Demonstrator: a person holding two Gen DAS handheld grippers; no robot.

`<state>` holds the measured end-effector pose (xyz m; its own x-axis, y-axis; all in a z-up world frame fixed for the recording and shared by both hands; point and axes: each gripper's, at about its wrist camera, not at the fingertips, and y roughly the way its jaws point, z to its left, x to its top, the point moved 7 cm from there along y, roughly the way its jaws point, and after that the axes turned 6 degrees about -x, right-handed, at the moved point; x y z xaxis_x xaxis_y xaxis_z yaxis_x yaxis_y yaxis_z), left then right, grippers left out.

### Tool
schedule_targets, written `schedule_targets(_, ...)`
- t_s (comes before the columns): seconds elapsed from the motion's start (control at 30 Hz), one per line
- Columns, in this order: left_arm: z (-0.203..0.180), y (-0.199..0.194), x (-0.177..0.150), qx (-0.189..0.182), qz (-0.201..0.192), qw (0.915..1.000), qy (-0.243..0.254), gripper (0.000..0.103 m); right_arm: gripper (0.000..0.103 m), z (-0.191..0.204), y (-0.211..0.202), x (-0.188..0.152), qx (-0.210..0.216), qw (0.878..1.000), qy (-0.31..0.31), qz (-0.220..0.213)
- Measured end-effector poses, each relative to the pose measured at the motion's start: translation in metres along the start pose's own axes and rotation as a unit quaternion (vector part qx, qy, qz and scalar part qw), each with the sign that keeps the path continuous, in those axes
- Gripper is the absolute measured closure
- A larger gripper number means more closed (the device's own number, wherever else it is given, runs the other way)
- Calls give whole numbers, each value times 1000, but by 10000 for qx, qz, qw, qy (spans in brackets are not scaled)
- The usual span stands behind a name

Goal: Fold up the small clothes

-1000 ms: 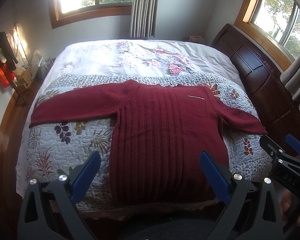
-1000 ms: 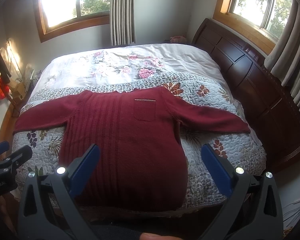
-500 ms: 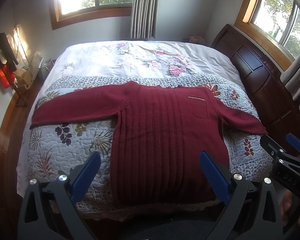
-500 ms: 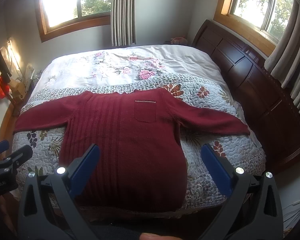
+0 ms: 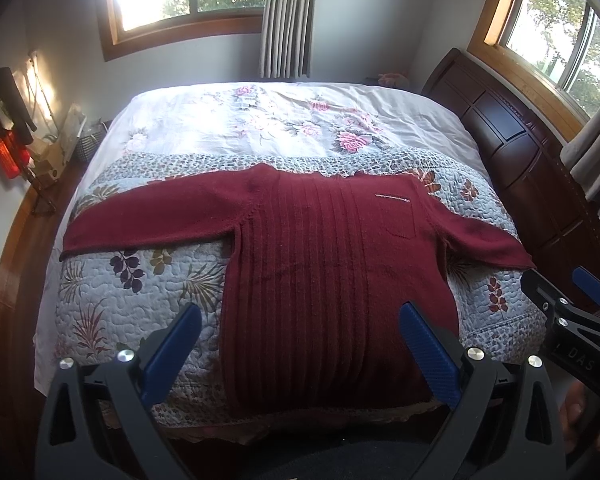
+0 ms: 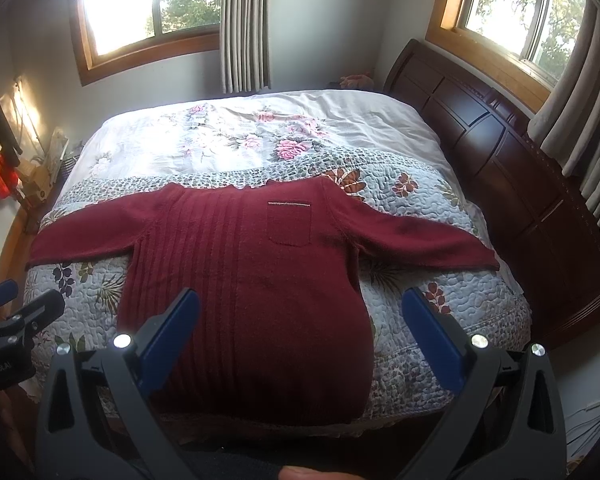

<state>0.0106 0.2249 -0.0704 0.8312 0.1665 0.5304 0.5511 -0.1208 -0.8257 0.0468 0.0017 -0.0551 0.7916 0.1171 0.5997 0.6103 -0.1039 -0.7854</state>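
Maroon knit sweater (image 5: pixel 332 280) lies flat on the quilted bedspread (image 5: pixel 140 300), sleeves spread, chest pocket (image 6: pixel 290 224) up. My left gripper (image 5: pixel 300 344) and right gripper (image 6: pixel 300 332) hover above its hem, jaws wide apart, empty.

One sweater (image 5: pixel 332 264), dark red, two sleeves spread, one chest pocket (image 6: pixel 290 224). One bed (image 6: pixel 480 312); one quilt (image 5: pixel 140 296) on near half, one floral sheet (image 5: pixel 260 120) beyond. Two windows: one (image 6: pixel 148 4) on far wall, one (image 6: pixel 512 4) on right wall. Curtains: one (image 6: pixel 244 24) hanging between windows, another (image 6: pixel 580 92) at right edge. One dark wood headboard (image 6: pixel 520 168). Two grippers: left (image 5: pixel 300 338), right (image 6: pixel 302 320), two blue-padded fingers each.
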Motion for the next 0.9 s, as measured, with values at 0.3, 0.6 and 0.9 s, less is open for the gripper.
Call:
schedule_targets(0.3,0,0,1,-2,3,10000,-3,4,3,-3,0,1,9,10000,9,10)
schedule_targets(0.6,-1,1,1,4,0,10000,5,4,3,-3,0,0,12,10000,5,11)
schedule_targets(0.9,-7,4,4,34,-29,10000,43,4,3,-8,5,-1,14,10000,59,36)
